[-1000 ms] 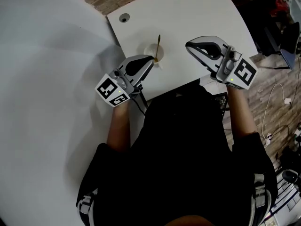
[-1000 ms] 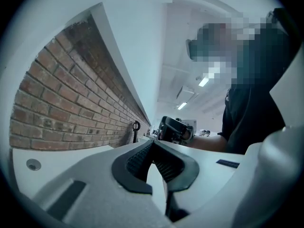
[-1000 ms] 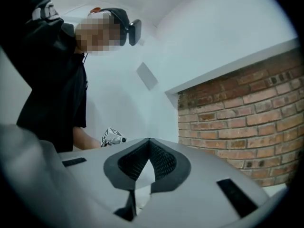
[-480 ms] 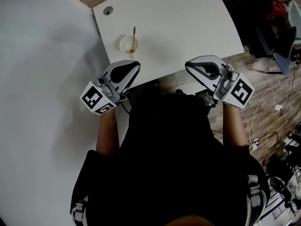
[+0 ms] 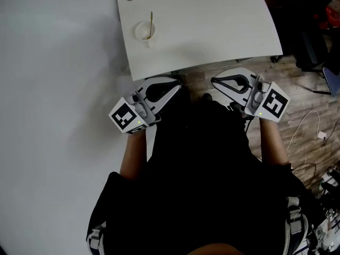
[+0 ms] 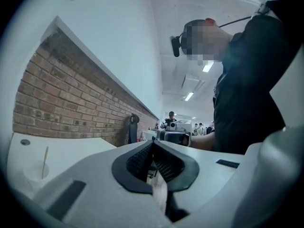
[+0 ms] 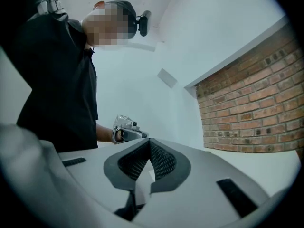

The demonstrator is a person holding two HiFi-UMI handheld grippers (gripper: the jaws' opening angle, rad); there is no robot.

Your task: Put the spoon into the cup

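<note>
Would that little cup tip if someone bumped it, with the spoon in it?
Probably easily: the cup looks small and light, and the spoon sticks well above its rim, so it seems top-heavy. It might also slide on the smooth table.

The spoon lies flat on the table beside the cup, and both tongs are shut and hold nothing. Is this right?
Not quite. The spoon does not lie beside the cup; it stands inside it, as the head view shows. The rest is right: the left tongs and the right tongs are shut and hold nothing.
</note>
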